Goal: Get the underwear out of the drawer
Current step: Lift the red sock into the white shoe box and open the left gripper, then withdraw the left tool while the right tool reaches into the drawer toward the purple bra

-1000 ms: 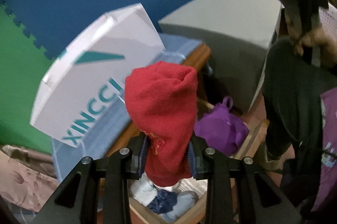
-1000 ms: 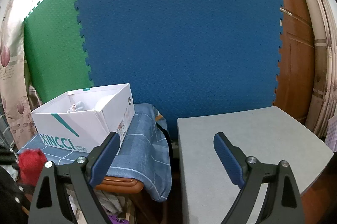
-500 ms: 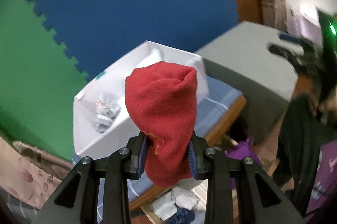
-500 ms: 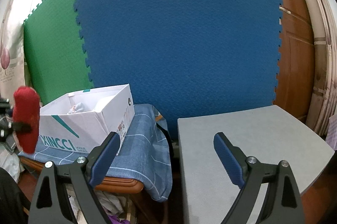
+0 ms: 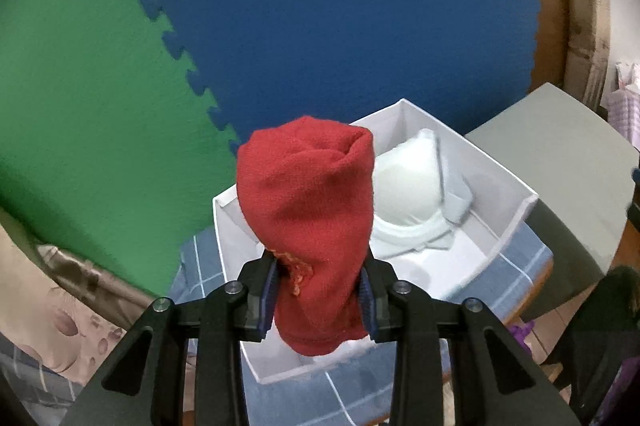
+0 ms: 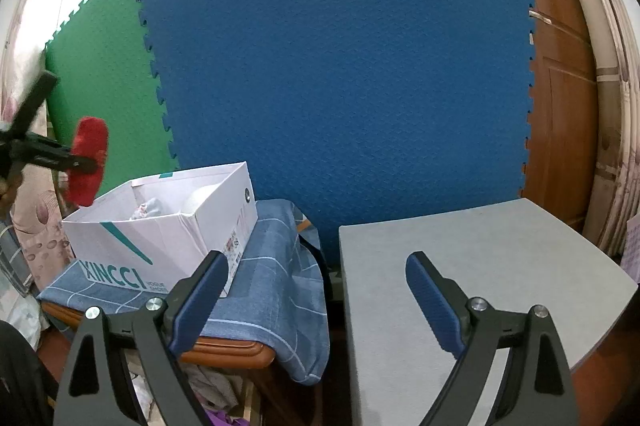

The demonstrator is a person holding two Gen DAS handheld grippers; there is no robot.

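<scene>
My left tool [image 5: 318, 296] grips the red underwear [image 5: 308, 210] above the white box [image 5: 508, 222]; right tool [image 6: 316, 290] gapes empty. Next: lower, release.

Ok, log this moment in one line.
left gripper: shut on red underwear | position: above white box | right gripper: open, empty | phase: carrying

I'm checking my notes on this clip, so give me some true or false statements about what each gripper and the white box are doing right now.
1. The left gripper is clamped on a red garment. True.
2. The right gripper holds a purple garment. False: its jaws are open and empty.
3. The white box sits on a blue checked cloth. True.
4. The white box is empty. False: a pale bra lies inside.
5. The red garment is lying in the box. False: it hangs in the air, gripped.
</scene>
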